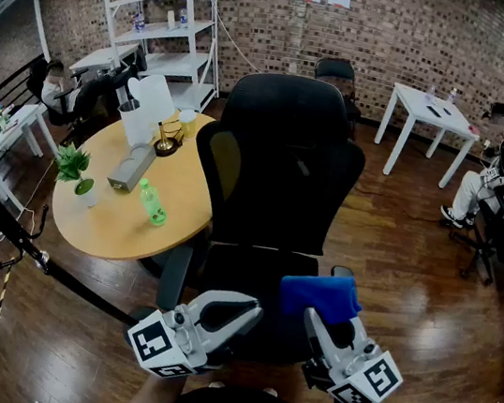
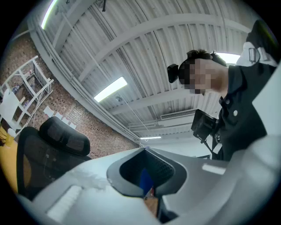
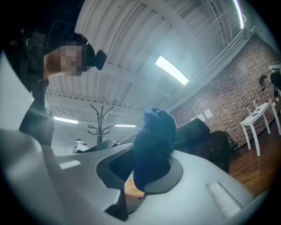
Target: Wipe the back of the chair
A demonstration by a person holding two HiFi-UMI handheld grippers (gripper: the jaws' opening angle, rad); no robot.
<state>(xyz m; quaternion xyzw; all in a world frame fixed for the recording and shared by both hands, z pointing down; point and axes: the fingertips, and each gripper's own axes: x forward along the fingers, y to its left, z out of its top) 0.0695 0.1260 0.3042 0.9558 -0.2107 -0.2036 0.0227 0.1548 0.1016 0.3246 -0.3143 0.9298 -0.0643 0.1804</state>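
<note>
Right gripper (image 1: pixel 323 319) pinches a blue cloth (image 1: pixel 318 295) tight in its jaws, and the cloth sticks up past the tips. The left gripper (image 1: pixel 239 315) has its jaws pressed together with nothing in them. Both hang low and near, over the seat (image 1: pixel 246 266) of the black chair (image 1: pixel 274 209). Its back (image 1: pixel 276 167) stands just beyond them, tall and dark, with a headrest (image 1: pixel 287 102) on top. The cloth is close to the back but does not touch it yet, so I think the wiping is only about to start. To do it well, press the cloth flat on the back, start high by the headrest, and rub side to side going down. Keep the pinch tight so the cloth does not slip out. The chair may turn when pushed, so the left gripper could hold it steady
</note>
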